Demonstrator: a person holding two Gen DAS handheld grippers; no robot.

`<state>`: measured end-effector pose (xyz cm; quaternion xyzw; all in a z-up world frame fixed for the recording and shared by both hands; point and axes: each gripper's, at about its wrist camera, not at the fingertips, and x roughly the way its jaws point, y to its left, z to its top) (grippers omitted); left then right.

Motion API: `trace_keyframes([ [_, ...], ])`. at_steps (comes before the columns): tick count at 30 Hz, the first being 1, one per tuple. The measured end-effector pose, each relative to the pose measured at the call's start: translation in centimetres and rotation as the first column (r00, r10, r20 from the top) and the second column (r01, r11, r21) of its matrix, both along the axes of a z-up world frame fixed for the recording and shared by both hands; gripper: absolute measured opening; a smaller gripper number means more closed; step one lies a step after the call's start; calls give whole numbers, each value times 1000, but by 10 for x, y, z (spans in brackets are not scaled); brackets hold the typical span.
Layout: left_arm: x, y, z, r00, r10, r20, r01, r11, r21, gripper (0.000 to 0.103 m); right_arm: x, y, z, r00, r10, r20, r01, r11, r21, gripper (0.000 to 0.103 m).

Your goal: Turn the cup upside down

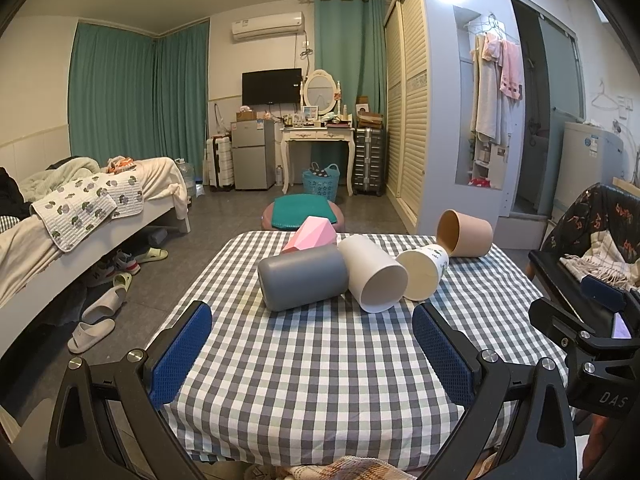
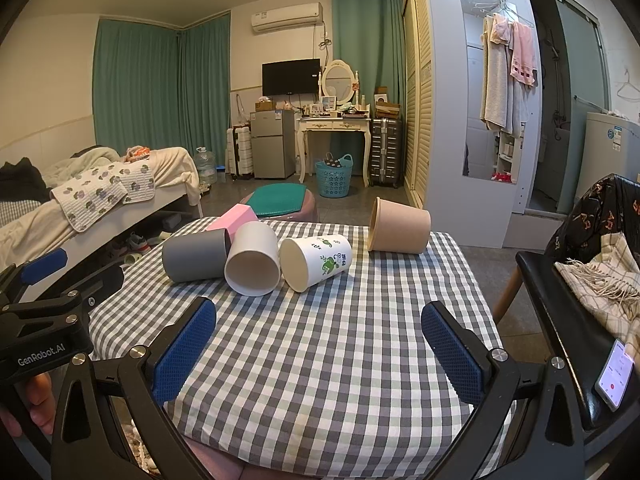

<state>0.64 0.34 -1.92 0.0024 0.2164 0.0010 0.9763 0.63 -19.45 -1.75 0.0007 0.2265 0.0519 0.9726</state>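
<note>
Judging from how things lay, no cup had yet been taken, so the step in hand was the approach and first grasp across the checked tablecloth [image 2: 340, 360]. Five cups lay on their sides toward the far half of the table: the brown paper cup [image 2: 400, 230] alone at about one o'clock from the right gripper, then the grey cup [image 2: 196, 260], the white cup [image 2: 254, 266] and the printed paper cup [image 2: 316, 262] crowded together near twelve and eleven o'clock, with the pink faceted cup [image 2: 236, 216] behind them. Which cup the task meant could not be told; the brown one looked the easiest, standing well apart from the rest. To do it well, a gripper should probably close across the side wall near mid-height, gently on thin paper, lift clear, then turn the wrist until the rim faced down before setting it flat. The right gripper [image 2: 320, 344] was spread wide, holding and touching nothing. The left gripper [image 1: 312, 346] was likewise wide and empty, short of the cluster.
</note>
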Motion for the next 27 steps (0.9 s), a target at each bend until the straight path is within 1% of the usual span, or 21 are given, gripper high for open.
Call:
trace_keyframes([
  [27, 0, 1, 0, 1000, 2, -2, -2, 1000, -1, 103, 1, 3, 1, 1000, 6, -2, -6, 1000, -4, 103],
])
